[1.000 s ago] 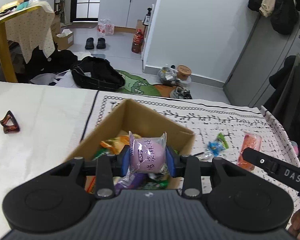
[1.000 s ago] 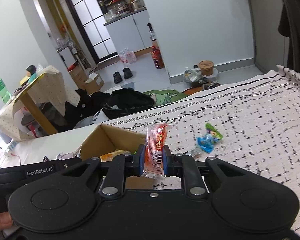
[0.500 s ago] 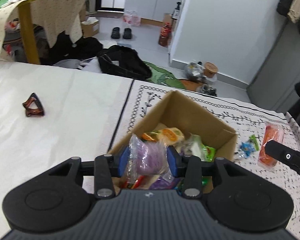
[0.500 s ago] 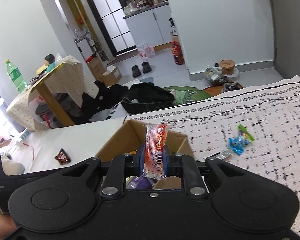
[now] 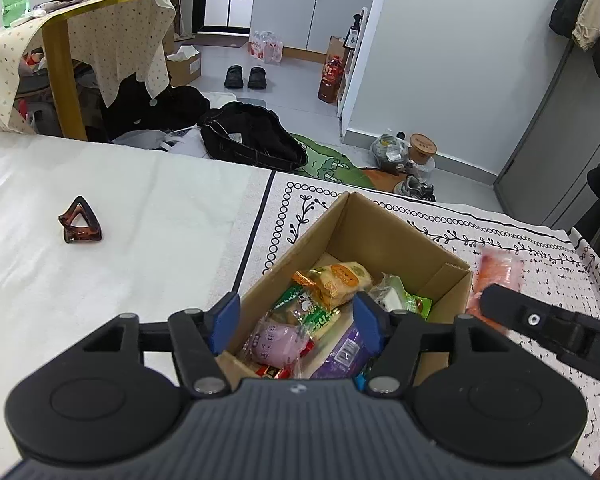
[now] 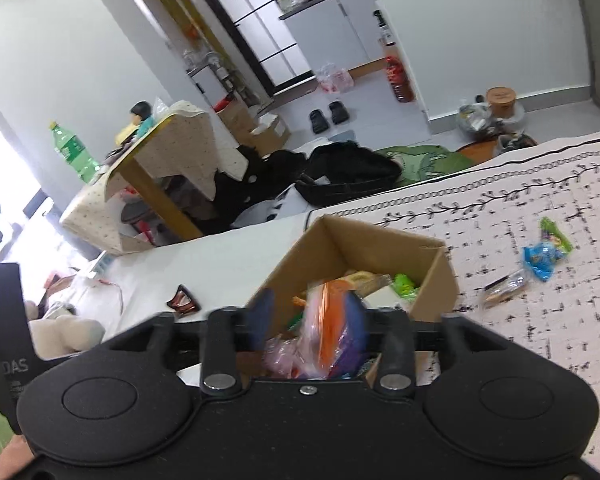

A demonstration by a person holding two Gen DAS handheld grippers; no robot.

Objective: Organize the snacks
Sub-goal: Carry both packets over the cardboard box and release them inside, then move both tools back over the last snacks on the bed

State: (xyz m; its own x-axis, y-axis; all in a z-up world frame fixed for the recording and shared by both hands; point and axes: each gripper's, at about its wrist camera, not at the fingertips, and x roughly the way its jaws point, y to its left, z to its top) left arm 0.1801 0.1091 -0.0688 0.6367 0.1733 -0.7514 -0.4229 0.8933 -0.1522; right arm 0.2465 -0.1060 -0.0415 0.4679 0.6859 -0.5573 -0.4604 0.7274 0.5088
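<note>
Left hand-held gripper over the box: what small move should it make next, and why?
Probably lift straight up, clear of the cardboard box. The left hand-held gripper has its jaws open, the pink snack already lies inside, and a blue packet waits on the patterned cloth.

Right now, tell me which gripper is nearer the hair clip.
Left. The left gripper hangs over the box, hair clip to its left; the right gripper is farther right.
</note>
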